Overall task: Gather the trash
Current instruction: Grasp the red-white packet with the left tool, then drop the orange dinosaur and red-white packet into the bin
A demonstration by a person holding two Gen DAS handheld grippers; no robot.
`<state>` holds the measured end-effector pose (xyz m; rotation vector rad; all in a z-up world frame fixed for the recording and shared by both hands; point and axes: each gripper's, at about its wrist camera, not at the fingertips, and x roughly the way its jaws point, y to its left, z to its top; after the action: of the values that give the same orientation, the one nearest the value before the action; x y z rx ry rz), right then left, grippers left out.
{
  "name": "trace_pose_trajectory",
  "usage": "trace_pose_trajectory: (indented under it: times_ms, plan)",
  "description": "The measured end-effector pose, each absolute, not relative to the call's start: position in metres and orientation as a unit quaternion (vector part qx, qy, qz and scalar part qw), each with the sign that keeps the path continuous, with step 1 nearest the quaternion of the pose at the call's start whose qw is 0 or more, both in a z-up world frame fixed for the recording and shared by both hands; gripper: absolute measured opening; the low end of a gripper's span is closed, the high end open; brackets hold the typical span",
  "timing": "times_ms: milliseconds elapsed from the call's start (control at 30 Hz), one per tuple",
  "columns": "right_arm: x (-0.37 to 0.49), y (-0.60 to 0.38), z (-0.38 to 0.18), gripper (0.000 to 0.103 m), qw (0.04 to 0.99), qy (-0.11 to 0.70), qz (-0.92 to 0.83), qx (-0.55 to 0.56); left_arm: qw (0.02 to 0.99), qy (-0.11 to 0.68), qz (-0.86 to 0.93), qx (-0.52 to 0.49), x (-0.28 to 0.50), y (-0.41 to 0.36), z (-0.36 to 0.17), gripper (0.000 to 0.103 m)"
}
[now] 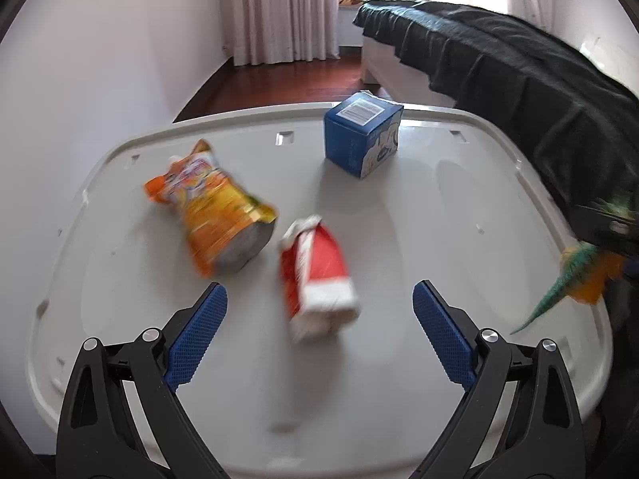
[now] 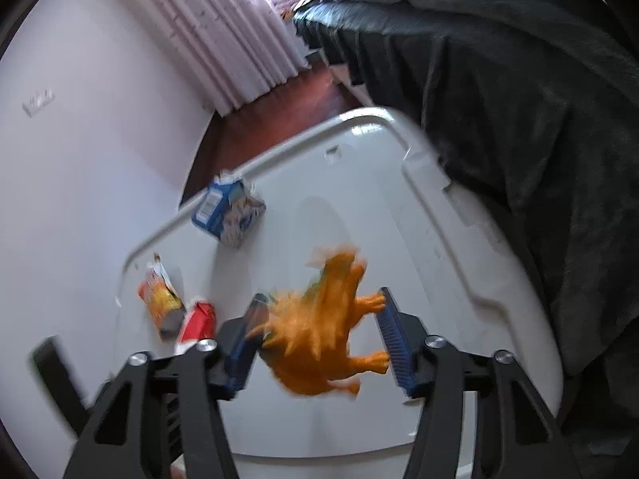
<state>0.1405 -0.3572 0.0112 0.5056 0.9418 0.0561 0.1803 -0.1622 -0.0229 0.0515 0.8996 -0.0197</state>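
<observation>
On the white lid-like table (image 1: 439, 207) lie an orange snack bag (image 1: 215, 207), a red and white carton (image 1: 315, 275) on its side, and an upright blue carton (image 1: 361, 139). My left gripper (image 1: 319, 319) is open, its jaws either side of the red carton's near end, just above it. My right gripper (image 2: 319, 331) is shut on an orange toy dinosaur (image 2: 319, 335) held above the table; the toy's green tail shows at the right edge of the left wrist view (image 1: 559, 287). The right wrist view also shows the snack bag (image 2: 159, 299), red carton (image 2: 197, 321) and blue carton (image 2: 227, 215).
A bed under a black cover (image 1: 519, 72) runs along the table's right side. A white wall (image 1: 80, 80) is at the left, curtains (image 1: 279, 12) and red-brown floor (image 1: 279, 80) behind.
</observation>
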Motion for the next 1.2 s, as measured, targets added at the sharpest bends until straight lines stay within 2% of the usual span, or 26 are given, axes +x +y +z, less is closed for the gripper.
trace_pose_trajectory:
  times_ms: [100,133,167,200,267,300,400,867,1200]
  plan:
    - [0.141,-0.36,0.014,0.053,0.861,0.444,0.027,0.247,0.889,0.456,0.013,0.037,0.201,-0.174,-0.038,0.092]
    - [0.141,-0.358,0.013,0.053,0.86,0.447,0.029,0.244,0.885,0.463,0.022,0.04,0.208,-0.176,-0.044,0.084]
    - [0.139,-0.359,0.009,0.053,0.858,0.45,0.032,0.245,0.881,0.471,0.022,0.037,0.212,-0.175,-0.05,0.073]
    - [0.14,-0.357,0.006,0.053,0.854,0.457,0.037,0.247,0.875,0.482,0.028,0.039,0.217,-0.174,-0.057,0.055]
    - [0.141,-0.353,0.002,0.052,0.85,0.465,0.043,0.245,0.879,0.474,0.035,0.04,0.216,-0.169,-0.056,0.034]
    - [0.141,-0.35,0.003,0.051,0.85,0.466,0.048,0.242,0.882,0.469,0.028,0.033,0.215,-0.164,-0.054,0.011]
    - [0.139,-0.345,0.01,0.051,0.857,0.457,0.051,0.231,0.885,0.465,0.004,0.015,0.211,-0.153,-0.05,0.007]
    - [0.141,-0.324,0.028,0.051,0.863,0.437,0.08,0.239,0.905,0.423,-0.034,-0.024,0.13,-0.091,0.01,0.006]
    - [0.086,-0.263,0.058,0.051,0.88,0.414,0.15,0.179,0.919,0.394,-0.004,-0.011,0.056,-0.038,0.046,0.006]
